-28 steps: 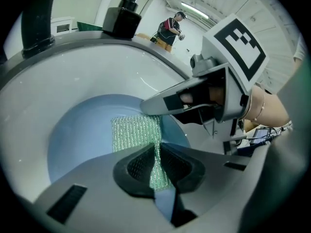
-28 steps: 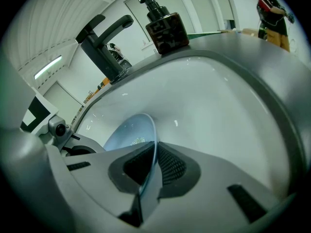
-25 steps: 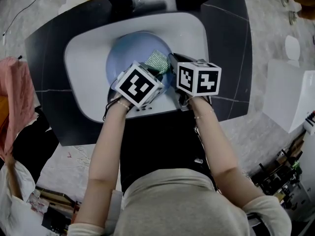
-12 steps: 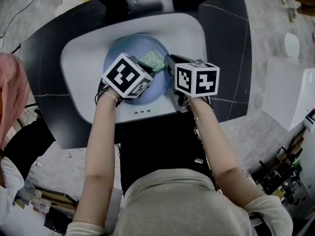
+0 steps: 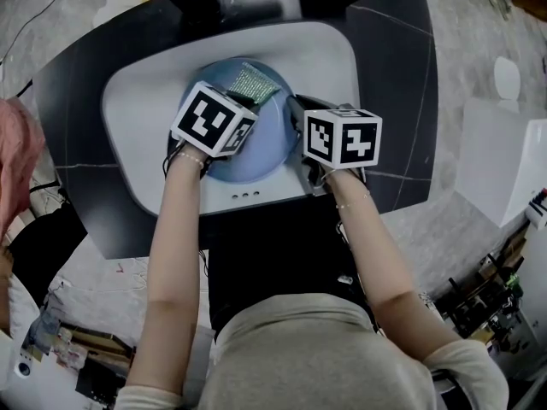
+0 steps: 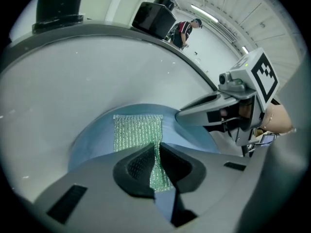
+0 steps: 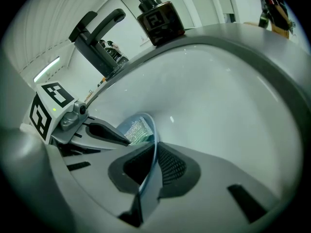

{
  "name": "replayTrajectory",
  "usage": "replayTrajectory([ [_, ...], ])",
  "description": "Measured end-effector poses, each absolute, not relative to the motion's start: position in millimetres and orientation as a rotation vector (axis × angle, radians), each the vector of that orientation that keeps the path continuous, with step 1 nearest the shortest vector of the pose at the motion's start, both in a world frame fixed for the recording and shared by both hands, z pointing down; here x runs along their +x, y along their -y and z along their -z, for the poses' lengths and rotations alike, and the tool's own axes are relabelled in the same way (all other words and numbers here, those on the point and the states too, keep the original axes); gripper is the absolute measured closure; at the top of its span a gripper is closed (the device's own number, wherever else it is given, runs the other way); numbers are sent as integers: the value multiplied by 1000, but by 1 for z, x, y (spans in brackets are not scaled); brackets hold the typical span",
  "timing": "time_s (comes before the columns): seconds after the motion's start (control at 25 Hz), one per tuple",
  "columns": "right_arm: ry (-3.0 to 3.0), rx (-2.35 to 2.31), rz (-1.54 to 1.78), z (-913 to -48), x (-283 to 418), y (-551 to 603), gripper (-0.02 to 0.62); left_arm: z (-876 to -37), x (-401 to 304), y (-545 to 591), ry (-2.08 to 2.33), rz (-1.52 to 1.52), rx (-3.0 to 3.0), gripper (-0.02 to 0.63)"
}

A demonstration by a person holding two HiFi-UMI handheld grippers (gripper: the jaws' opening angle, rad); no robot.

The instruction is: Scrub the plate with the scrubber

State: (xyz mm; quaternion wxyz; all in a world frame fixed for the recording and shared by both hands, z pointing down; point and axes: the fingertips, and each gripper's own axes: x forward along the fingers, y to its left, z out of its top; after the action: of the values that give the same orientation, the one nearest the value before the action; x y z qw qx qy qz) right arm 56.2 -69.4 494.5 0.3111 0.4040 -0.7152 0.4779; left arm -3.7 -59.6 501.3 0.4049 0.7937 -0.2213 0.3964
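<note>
**Sink.** White oval ceramic sink basin (image 5: 329,54), set into a dark grey surface (image 5: 397,92). A black tap (image 7: 95,30) and a dark brown pump soap bottle (image 7: 158,18) stand at the far rim.

**Plate.** Pale blue round plate (image 5: 261,156), smooth. It sits inside the basin, toward the near wall, with its hollow face turned up to the head view. Its right rim is gripped.

**Scrubber.** Green glittering mesh scrubber (image 5: 254,82), a flat rectangular pad. It lies against the plate's inner face at the plate's far edge, and one end is gripped.

**Left gripper.** Left gripper (image 6: 155,168), grey, with a black-and-white marker cube on top. It is pitched downward into the basin over the left half of the plate. The fingers (image 6: 133,166) stand narrow, pinched on the near end of the scrubber. The rest of the mesh spreads out beyond the fingertips across the blue surface of the plate.

**Right gripper.** Right gripper (image 7: 153,165), of the same make with the same cube. It sits just right of the left gripper and is also pitched downward. The fingers stand narrow and clamp the plate's right rim, which runs edge-on between the two ribbed pads.

**Person.** Two bare forearms (image 5: 175,229) enter from the bottom of the head view, one behind each gripper.
</note>
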Motion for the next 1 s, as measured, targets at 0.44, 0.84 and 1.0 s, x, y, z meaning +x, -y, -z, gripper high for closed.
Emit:
replayTrajectory([
  [0.44,1897,1069,-1268,-494,57,70,563,-515,-51,56,689,-1200,1963,558],
  [0.84,1916,1078,-1254,-490,55,68,561,-510,-67,18,629,-1265,1938,560],
  [1.0,1914,1090,-1247,-488,56,68,561,-504,-59,-5,561,-1289,1948,561],
])
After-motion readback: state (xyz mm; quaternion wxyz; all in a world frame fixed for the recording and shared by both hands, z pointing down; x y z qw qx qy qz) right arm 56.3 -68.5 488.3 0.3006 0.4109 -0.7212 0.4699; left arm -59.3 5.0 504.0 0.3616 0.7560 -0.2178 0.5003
